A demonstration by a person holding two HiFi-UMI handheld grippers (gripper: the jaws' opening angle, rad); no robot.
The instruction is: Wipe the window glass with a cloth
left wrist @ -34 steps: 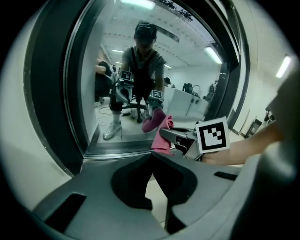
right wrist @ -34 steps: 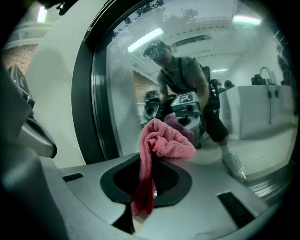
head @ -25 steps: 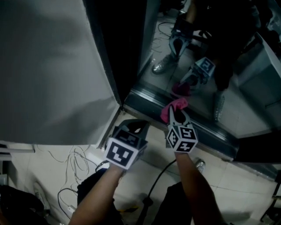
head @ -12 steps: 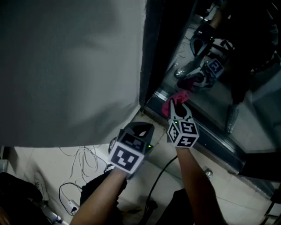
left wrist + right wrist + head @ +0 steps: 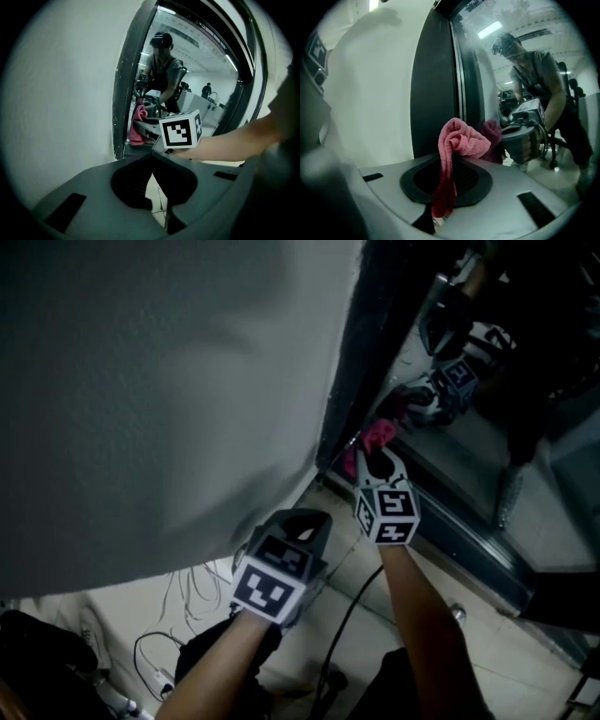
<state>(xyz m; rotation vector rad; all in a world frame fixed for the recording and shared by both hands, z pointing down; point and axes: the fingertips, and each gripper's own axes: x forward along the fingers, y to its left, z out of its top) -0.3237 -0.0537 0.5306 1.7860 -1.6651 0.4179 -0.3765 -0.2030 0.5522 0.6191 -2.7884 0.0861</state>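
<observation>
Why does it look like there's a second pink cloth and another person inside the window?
Right gripper view: the window glass acts like a mirror, so it shows the pink cloth and the person holding it a second time. Head view: the same reflection, but dim and dark. Left gripper view: the wide lens bends the window frame and blackens the corners.

Pink cloth (image 5: 459, 138); dark grey window frame (image 5: 431, 84); pale grey wall (image 5: 159, 381); black-white square markers on left gripper (image 5: 151, 156), right gripper (image 5: 377, 457) cubes.

wall (image 5: 159, 381) left, frame (image 5: 375, 343), glass (image 5: 487, 460) ahead
</observation>
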